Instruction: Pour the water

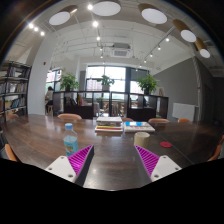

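Gripper view looks across a big wooden tabletop (40,135) in an office room. The hand-held gripper (113,160) is wide open and holds nothing; its two pink pads stand far apart. A water bottle (71,139) with a blue label stands upright on the tabletop, just ahead of the left finger (70,165), not between the fingers. A stack of books (110,126) lies farther back. I think the fingers are open so they can fit around the bottle.
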Motion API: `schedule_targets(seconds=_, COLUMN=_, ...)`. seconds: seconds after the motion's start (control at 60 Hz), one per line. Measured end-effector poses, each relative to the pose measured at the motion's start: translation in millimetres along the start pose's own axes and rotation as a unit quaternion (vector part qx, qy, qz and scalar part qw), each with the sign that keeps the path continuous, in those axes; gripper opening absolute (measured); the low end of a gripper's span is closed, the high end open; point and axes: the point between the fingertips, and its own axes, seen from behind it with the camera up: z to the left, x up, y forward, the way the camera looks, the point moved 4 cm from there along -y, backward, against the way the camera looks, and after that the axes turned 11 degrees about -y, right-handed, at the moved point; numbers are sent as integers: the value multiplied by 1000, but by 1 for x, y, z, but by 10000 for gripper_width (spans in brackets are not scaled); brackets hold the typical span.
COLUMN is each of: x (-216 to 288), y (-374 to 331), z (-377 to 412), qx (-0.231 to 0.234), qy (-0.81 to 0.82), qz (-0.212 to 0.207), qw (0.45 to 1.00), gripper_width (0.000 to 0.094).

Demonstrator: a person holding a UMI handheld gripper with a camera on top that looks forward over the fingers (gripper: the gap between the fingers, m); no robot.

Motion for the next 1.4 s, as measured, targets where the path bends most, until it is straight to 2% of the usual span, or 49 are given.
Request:
schedule_targets(seconds=0.15, x=-12, y=7, z=27, qx=13, qy=4, qz=8, qw=1000, gripper_width=807)
schedule_targets(seconds=0.283, x=-34, y=31, z=100, qx=21, qy=6, qz=11, qw=1000, gripper_width=813)
schedule_targets(seconds=0.5, x=-19, y=73, z=175, qx=54, qy=21, qz=-6, qw=998, gripper_width=807)
schedule_targets(seconds=0.683, x=-6, y=119, z=186, qx=38, qy=35, qz=-7, qw=999, gripper_width=809)
schedule_targets(seconds=0.9, x=-15, y=165, z=201, qx=57, qy=33, qz=6, qw=998, gripper_width=777)
schedule_targets(seconds=1.0, x=-14, y=177, z=204, qx=61, qy=18, qz=5, qw=998, gripper_width=683)
schedule_targets(seconds=1.033, x=-13, y=179, z=202, qx=56, qy=12, qz=-1, qw=998, gripper_width=620)
schedule_targets(seconds=1.083, x=-16, y=182, z=196, qx=43, qy=14, qz=5, qw=999, gripper_width=473)
schedule_targets(seconds=1.1, x=-12, y=184, z=194, qx=43, qy=15, qz=5, qw=999, gripper_width=457)
schedule_targets(seconds=1.217, x=-14, y=182, z=194, qx=58, qy=43, qz=-3, qw=997, gripper_width=390)
schedule_targets(seconds=1.317, x=-12, y=185, z=192, qx=63, qy=46, qz=-7, qw=997, gripper_width=290)
schedule_targets(seconds=1.4, x=-11, y=186, z=198, qx=76, qy=43, qz=-7, qw=996, gripper_width=291)
